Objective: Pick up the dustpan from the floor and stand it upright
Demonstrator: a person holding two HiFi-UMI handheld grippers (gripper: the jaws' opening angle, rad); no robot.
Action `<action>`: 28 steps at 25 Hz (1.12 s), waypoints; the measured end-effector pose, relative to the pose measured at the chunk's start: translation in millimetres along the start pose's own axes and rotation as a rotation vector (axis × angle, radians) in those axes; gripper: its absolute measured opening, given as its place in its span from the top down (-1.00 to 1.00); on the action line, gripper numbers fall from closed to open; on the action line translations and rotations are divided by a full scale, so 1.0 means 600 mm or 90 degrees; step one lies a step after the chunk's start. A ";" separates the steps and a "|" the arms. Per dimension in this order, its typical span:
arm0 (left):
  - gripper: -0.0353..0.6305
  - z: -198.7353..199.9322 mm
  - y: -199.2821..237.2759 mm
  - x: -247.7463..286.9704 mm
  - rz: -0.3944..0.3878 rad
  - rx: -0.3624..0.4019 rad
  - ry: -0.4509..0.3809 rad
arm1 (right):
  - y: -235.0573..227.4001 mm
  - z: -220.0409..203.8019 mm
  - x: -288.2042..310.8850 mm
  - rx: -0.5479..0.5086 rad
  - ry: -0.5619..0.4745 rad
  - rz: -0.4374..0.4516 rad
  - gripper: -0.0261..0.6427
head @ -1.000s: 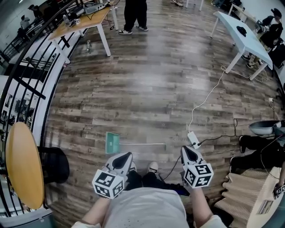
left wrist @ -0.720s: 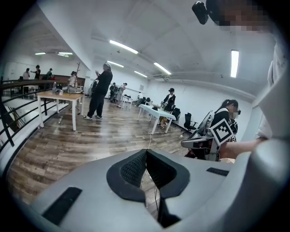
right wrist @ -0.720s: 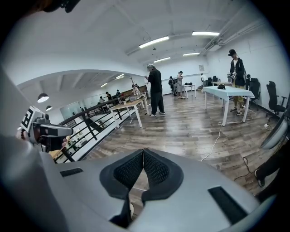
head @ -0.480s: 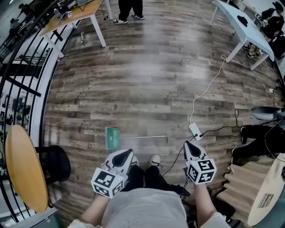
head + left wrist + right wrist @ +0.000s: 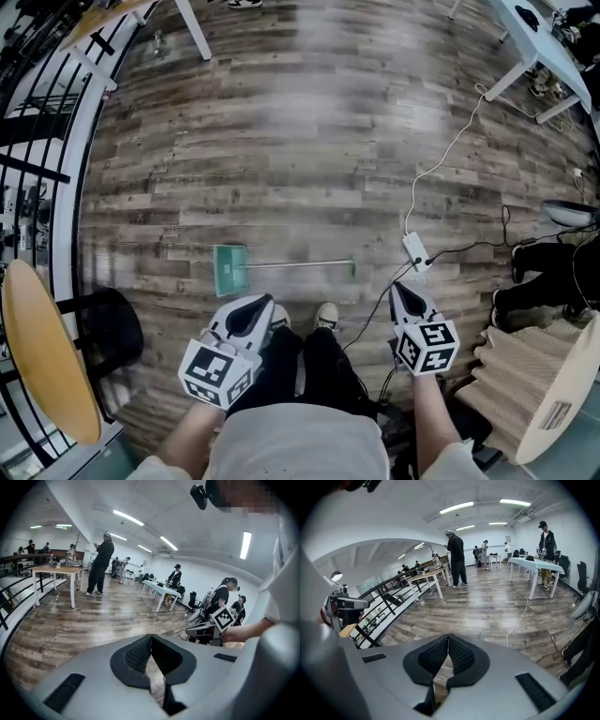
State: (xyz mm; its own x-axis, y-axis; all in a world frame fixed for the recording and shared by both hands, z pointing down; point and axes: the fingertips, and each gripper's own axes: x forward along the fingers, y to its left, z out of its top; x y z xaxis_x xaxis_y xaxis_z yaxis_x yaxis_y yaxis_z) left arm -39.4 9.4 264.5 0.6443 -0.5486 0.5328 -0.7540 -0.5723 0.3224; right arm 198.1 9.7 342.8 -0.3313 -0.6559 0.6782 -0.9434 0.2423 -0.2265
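The left gripper (image 5: 263,304) and the right gripper (image 5: 399,289) are both closed tight and hold nothing. The dustpan (image 5: 232,270) lies flat on the wood floor (image 5: 309,141), with both grippers near it. A power strip (image 5: 416,251) sits near the dustpan's handle end.

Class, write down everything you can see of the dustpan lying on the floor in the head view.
The dustpan has a flat, green, roughly rectangular pan, plastic by its look, and a long, thin, pale handle running off to the right. It lies flat on the wood-plank floor, not upright, just ahead of the person's shoes. Only the floor touches it. The picture is slightly blurred, so finer detail cannot be made out.
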 end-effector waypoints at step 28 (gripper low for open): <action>0.82 -0.431 0.238 0.414 -0.006 -0.027 0.074 | -0.148 -0.439 0.485 0.015 0.127 0.000 0.84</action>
State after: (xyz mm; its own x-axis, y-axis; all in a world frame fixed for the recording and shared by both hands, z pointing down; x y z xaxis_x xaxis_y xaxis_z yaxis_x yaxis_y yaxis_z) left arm -20.4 -50.7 645.3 0.6339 -0.4672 0.6164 -0.7543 -0.5495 0.3593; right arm 189.4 -14.6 744.5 -0.3242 -0.5003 0.8029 -0.9441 0.2241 -0.2416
